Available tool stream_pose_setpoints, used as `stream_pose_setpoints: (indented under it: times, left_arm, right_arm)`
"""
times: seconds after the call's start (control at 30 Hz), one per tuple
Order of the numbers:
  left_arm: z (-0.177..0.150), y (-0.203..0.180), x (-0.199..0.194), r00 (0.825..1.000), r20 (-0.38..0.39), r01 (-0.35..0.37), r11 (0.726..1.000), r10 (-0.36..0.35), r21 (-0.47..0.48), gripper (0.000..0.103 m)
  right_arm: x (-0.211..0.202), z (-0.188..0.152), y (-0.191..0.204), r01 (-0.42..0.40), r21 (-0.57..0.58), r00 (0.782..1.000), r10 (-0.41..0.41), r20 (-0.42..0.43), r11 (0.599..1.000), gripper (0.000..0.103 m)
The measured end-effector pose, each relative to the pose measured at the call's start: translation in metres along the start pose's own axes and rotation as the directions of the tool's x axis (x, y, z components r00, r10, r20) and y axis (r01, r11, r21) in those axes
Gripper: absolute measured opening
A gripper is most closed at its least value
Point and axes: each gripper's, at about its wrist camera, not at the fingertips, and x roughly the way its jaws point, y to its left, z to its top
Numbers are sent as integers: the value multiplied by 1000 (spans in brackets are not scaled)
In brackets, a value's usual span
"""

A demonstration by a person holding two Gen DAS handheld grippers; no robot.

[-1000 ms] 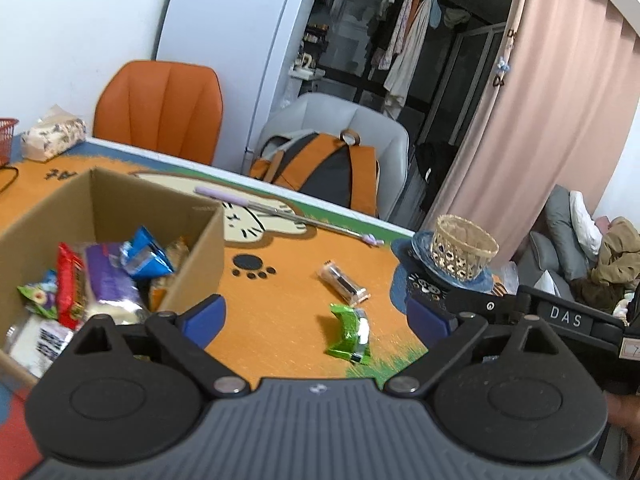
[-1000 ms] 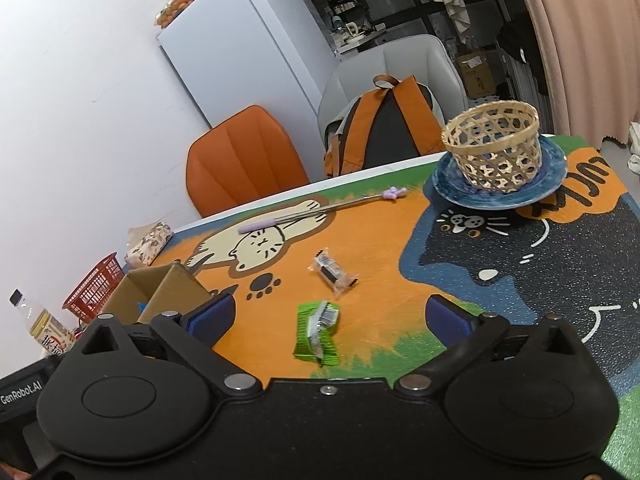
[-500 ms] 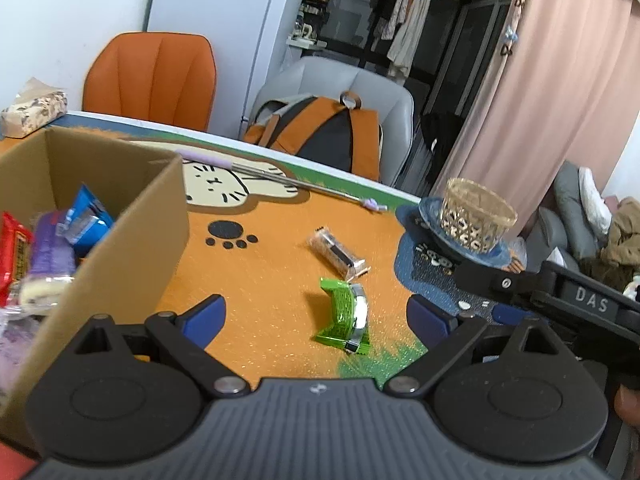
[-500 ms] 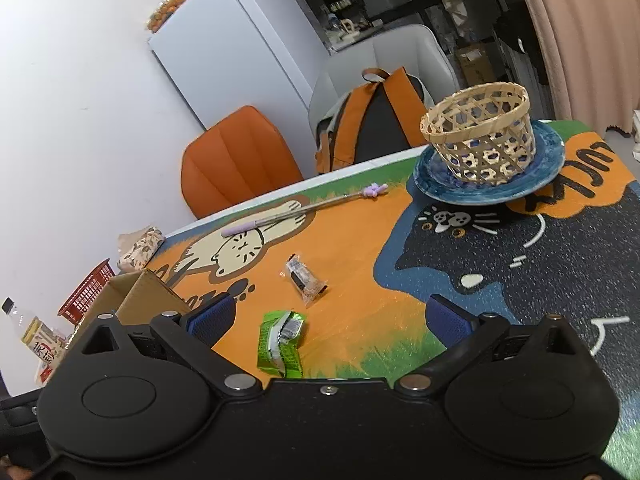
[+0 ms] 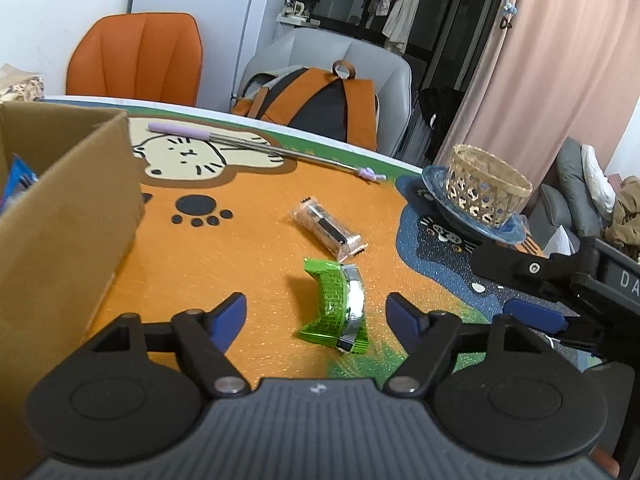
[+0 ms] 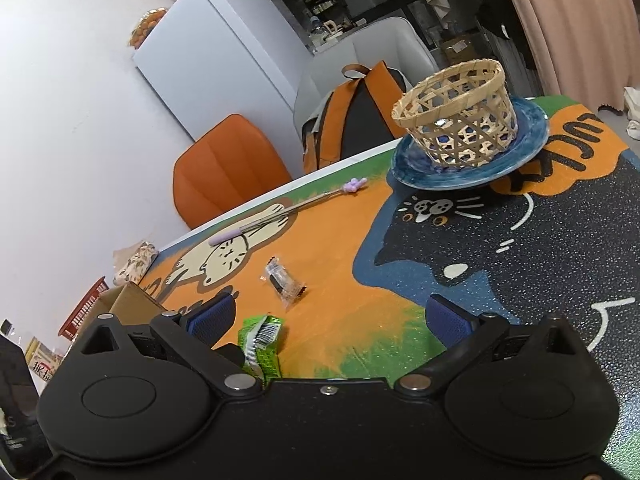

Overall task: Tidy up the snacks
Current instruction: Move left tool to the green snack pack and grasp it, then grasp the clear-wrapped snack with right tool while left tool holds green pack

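Snacks: green packet (image 5: pixel 336 304) lies on the desk (image 5: pixel 248 240) just right of the cardboard box (image 5: pixel 68 208) | your left gripper (image 5: pixel 316 312) has swung from the box to frame it, wide open, empty | clear packet (image 5: pixel 326 228) just beyond | right gripper (image 6: pixel 328 316) open, empty | judged: pickup next.

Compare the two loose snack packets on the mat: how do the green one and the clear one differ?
The green foil snack packet is opaque and buckled into an arch; the clear plastic snack packet shows dark contents and lies flat. The green one sits nearer, framed between the open left gripper's fingers; the clear one lies beyond it, toward the long purple-handled stick. Both rest outside the cardboard box.
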Motion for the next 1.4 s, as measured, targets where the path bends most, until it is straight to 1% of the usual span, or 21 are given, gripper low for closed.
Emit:
stream_pose_setpoints:
  times: [0.17,0.2,0.23,0.27,0.3,0.33,0.43,0.53,0.7,0.83,0.97,1.13,1.4]
  left_arm:
    - [-2,-7,14,1000,-5,-1,1000,1,13,60]
    - [-3,-8,19,1000,-13,-8,1000,8,14,53]
    - [-4,-9,22,1000,-13,-15,1000,15,14,48]
    - [-5,-11,22,1000,3,-20,1000,20,22,43]
    - [-5,-12,24,1000,-2,-12,1000,13,26,32]
    - [-5,-12,24,1000,-1,-13,1000,13,24,28]
    - [-2,-7,22,1000,-3,-18,1000,18,4,26]
    - [1,-1,14,999,23,-32,999,32,-4,26]
    - [7,11,3,998,48,-40,999,41,-22,26]
    - [11,21,0,997,63,-49,998,52,-43,26]
    - [13,28,1,996,66,-52,997,56,-59,26]
    - [13,36,7,997,61,-52,996,56,-75,26]
    - [13,47,12,996,57,-61,993,67,-101,26]
  right_arm:
    - [1,0,-1,5,-2,1000,-5,-1,1000,101]
    - [2,0,-1,8,-2,1000,-8,-1,1000,100]
    - [3,0,-1,12,-1,1000,-12,-3,1000,98]
    - [4,1,-1,16,-2,1000,-16,-8,1000,95]
    - [5,1,0,17,-6,1000,-17,-11,1000,94]
    - [5,1,2,17,-11,1000,-17,-14,1000,93]
    - [7,3,8,12,-30,1000,-13,-28,999,87]
    - [14,6,19,6,-62,999,-9,-46,998,82]
    - [30,10,38,-4,-129,997,-6,-74,992,79]
    - [43,12,48,-5,-163,995,-11,-95,987,70]
    - [57,12,54,2,-186,994,-23,-111,983,63]
    - [74,13,59,5,-204,991,-32,-128,979,62]
    - [102,16,68,15,-246,987,-54,-151,969,56]
